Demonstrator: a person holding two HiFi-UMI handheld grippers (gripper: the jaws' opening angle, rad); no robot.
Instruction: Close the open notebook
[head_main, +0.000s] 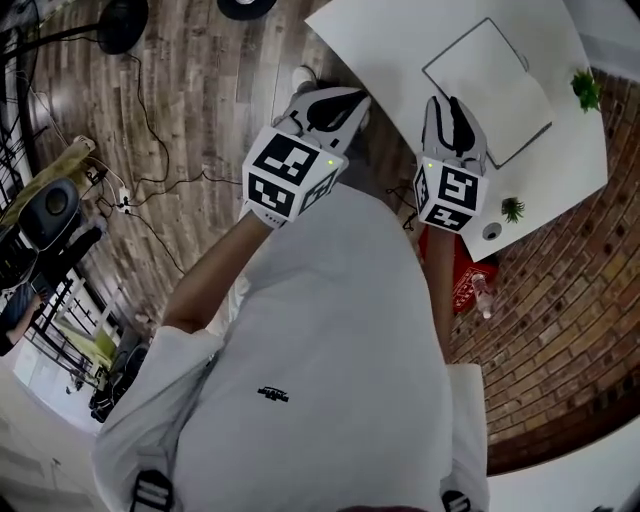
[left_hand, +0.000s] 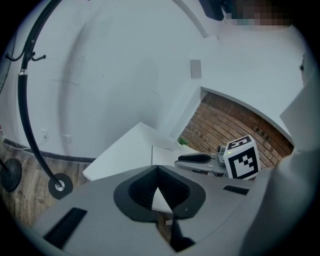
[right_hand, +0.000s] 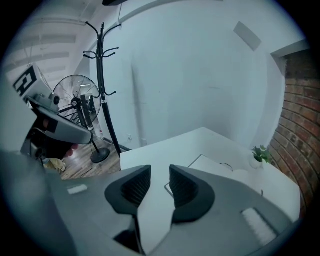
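The notebook (head_main: 488, 90) lies flat on the white table (head_main: 390, 40), showing a plain white face with a dark outline. It also shows in the right gripper view (right_hand: 212, 165) and the left gripper view (left_hand: 162, 155). Both grippers hover at the table's near edge, short of the notebook. My left gripper (head_main: 350, 100) (left_hand: 157, 170) has its pad tips touching and holds nothing. My right gripper (head_main: 447, 105) (right_hand: 160, 172) is open, with only bare table seen through the gap between its pads.
Two small potted plants (head_main: 585, 90) (head_main: 512, 208) stand on the table's right side. A coat stand (right_hand: 102, 75) and a fan (right_hand: 75, 95) are beyond the table. Cables (head_main: 150, 180) trail over the wood floor at left. A red item (head_main: 462, 275) lies on the brick floor under the table.
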